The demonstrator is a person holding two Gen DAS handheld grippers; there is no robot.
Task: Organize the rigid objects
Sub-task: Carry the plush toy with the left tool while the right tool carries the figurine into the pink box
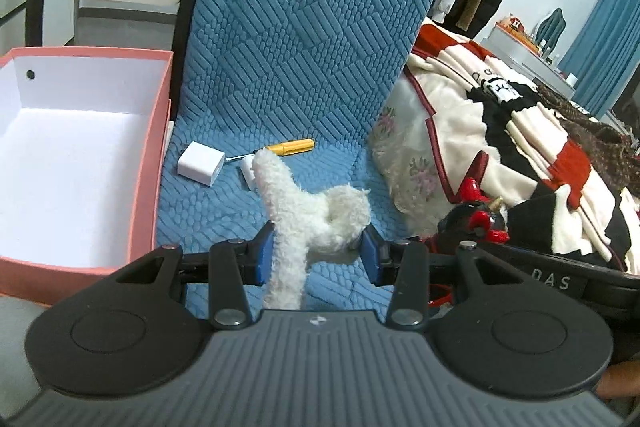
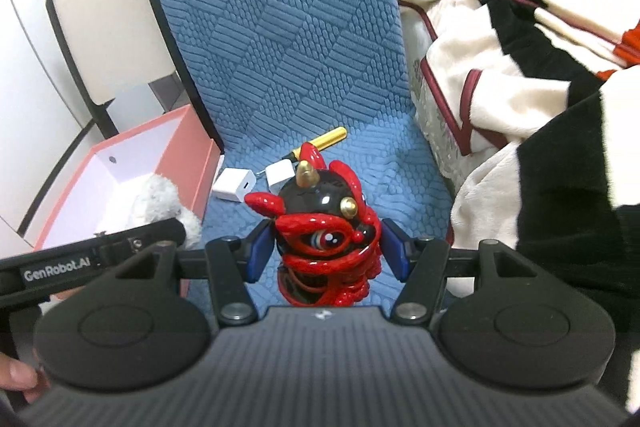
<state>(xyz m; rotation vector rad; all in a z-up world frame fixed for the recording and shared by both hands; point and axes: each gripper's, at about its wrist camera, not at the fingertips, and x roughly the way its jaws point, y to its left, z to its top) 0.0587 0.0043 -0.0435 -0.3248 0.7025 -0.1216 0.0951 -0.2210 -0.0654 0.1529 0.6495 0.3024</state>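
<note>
**Both grippers loaded over blue chair**

Readable text: "GenRobot.AI" on the black bar at lower left of right wrist view; "DAS" on a black strap at right edge of left wrist view.

Counts: 2 white adapters (image 1: 201,163) (image 2: 279,174), 1 yellow screwdriver (image 1: 291,147), 1 pink box (image 1: 158,163), all mid-frame on or beside blue seat cover (image 1: 304,39).

Left gripper (image 1: 316,255) clamped on white plush toy (image 1: 308,211), center frame. Right gripper (image 2: 326,253) clamped on red-black lion figurine (image 2: 324,227), center frame.
</note>
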